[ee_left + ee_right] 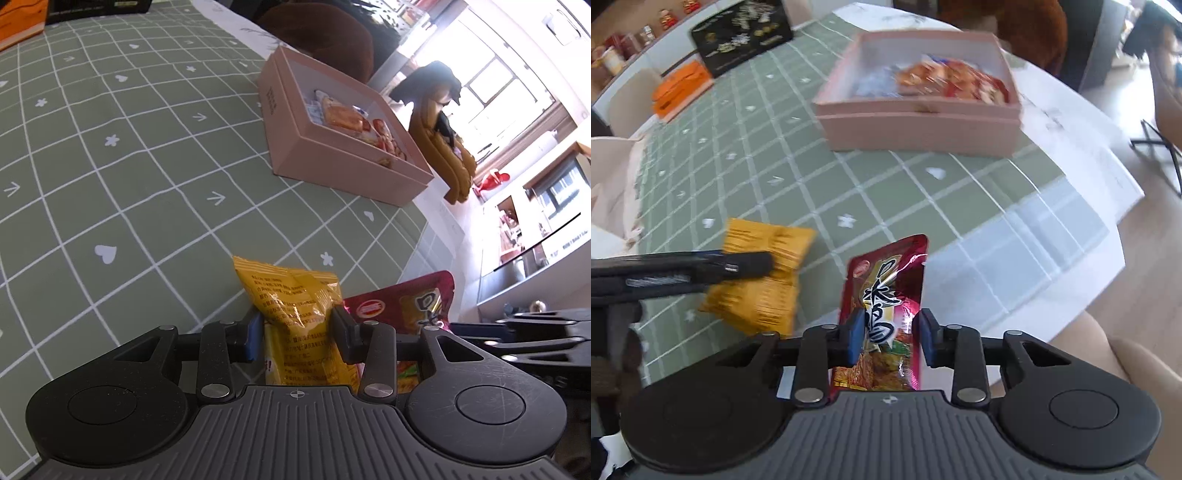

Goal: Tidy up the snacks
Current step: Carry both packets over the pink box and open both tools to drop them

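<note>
Gripping a yellow snack bag [295,306] in the left gripper [297,334] and a red packet [886,317] in the right gripper [891,341], fingers narrowed on each above the counter [820,177], the person seems mid-pickup, likely next carrying both to the pink box [923,125].

Yellow snack pkt [299,325] clamped in left hand-held gripper [298,332], pink box [332,162] beyond on green cloth [110,166]
</note>
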